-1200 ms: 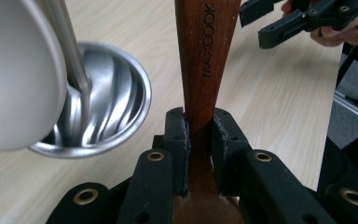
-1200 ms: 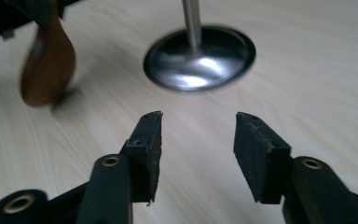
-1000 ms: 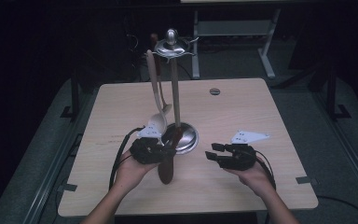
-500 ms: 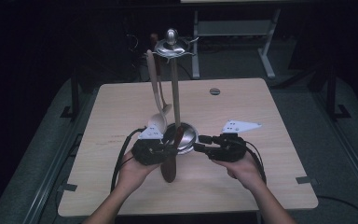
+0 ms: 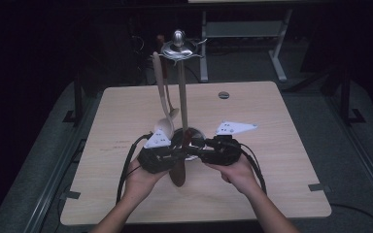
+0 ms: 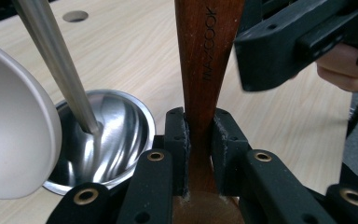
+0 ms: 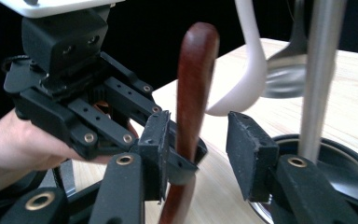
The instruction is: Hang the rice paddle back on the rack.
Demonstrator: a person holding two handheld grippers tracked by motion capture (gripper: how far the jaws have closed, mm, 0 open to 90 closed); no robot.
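A dark wooden spoon [image 5: 178, 172] stands in front of the metal utensil stand [image 5: 181, 97]. My left gripper [image 5: 158, 158] is shut on its handle [image 6: 205, 56], the jaws pressing both sides [image 6: 199, 140]. My right gripper [image 5: 218, 150] comes in from the other side and stands open [image 7: 200, 140]. The wooden spoon [image 7: 193, 84] rises between its jaws, close to the left pad [image 7: 161, 140] and well apart from the right one. The right gripper's body [image 6: 289, 42] hangs just beyond the handle in the left gripper view.
The stand's pole [image 7: 319, 70] and round steel base [image 6: 107, 135] are right behind both grippers. A white ladle [image 7: 247, 79] and a metal spoon [image 7: 284, 70] hang from the stand's top ring [image 5: 177, 48]. A small hole [image 5: 223, 94] marks the table's far side.
My right gripper has moved left across the table to the wooden spoon, and its open jaws now straddle the handle. The left gripper has kept its hold in place.
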